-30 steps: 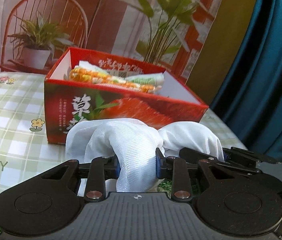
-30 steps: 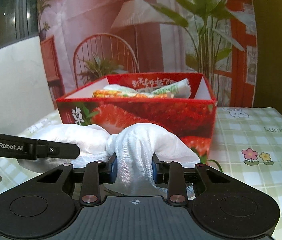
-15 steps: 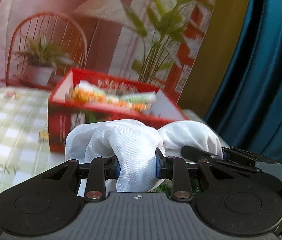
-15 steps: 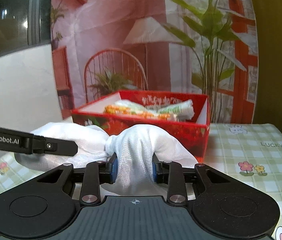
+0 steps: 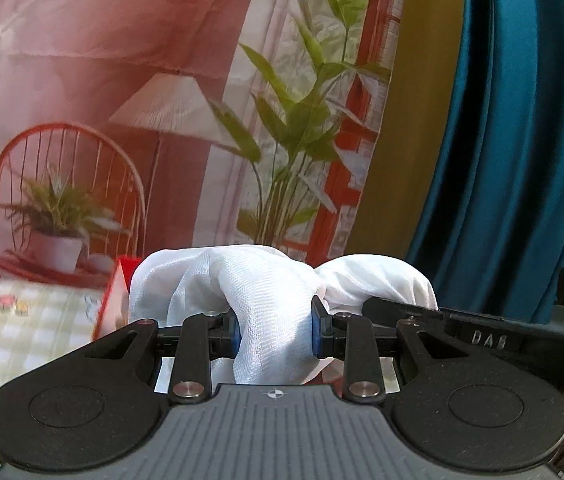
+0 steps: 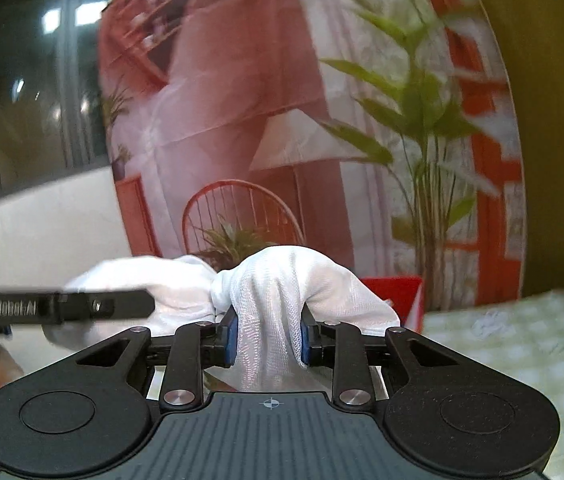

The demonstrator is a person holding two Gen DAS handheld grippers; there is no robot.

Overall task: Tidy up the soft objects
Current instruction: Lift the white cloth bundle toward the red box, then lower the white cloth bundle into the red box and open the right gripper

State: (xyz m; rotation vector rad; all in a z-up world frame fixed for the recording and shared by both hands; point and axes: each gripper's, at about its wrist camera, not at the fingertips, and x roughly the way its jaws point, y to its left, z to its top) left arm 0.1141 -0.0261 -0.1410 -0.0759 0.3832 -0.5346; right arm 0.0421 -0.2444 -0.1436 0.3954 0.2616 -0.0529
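The white cloth (image 5: 269, 300) is up off the table, strung between both grippers, with a bunched fold pinched in each. The left gripper (image 5: 273, 332) has its jaws closed narrow on one wad of the cloth, and the right gripper (image 6: 267, 336) is clamped the same way on the other end. From the left view you can see the right gripper's finger poking in just past the second hump of fabric, so the two are close together.

Looks like a thin, mesh-ish weave, so I'd guess very light and totally floppy. It'll sag and drape wherever it isn't held. Not fragile, but probably a bit slippery, so grabbing a thick gathered bunch like this seems smarter than a single edge.

Behind the cloth just a corner of the red box (image 5: 117, 296) peeks out, sitting on the checked tablecloth (image 5: 29, 320). In the right view the box (image 6: 398, 296) shows just beyond the fabric too. Backdrop (image 5: 121, 80) is a printed scene with a chair and plants, teal curtain (image 5: 522, 120) on the side.
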